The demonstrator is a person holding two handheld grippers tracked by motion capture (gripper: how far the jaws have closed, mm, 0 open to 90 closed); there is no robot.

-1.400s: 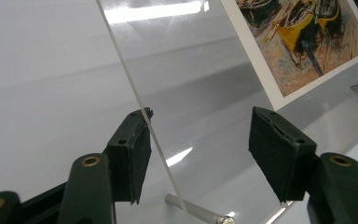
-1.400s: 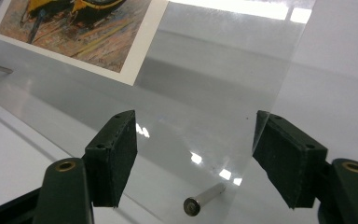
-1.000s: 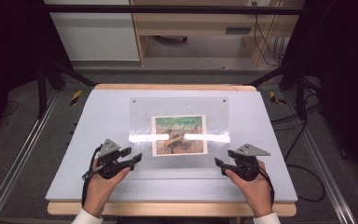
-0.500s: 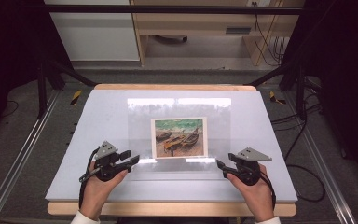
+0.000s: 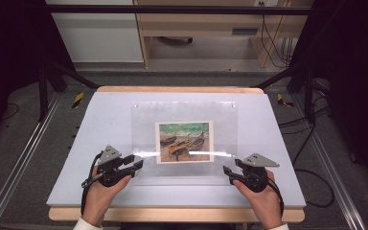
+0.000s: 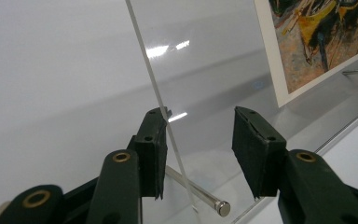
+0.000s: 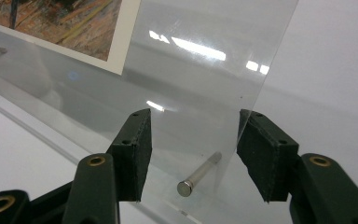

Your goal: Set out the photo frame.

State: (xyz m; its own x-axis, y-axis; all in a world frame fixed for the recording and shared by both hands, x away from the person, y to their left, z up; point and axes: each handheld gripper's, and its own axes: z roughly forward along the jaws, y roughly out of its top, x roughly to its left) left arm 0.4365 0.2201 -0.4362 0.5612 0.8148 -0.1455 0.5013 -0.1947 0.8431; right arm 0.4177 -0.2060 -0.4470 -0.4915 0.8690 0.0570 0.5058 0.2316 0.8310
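Note:
A clear acrylic sheet lies over a print of beached boats on the white tabletop. My left gripper sits open at the sheet's near left corner. In the left gripper view, the sheet's thin edge runs between the spread jaws of the left gripper, close to the left one. Below it lies a metal pin. My right gripper is open at the near right corner. There the sheet sits between the right gripper's jaws above another pin.
Two small pins mark the sheet's far corners. A wooden strip edges the table's near side. Black frame posts and cables stand beside the table, with a desk behind it.
The clear sheet has tipped down over the print, so the glare band on it has shifted. Both hands have moved a little nearer the table's front edge.

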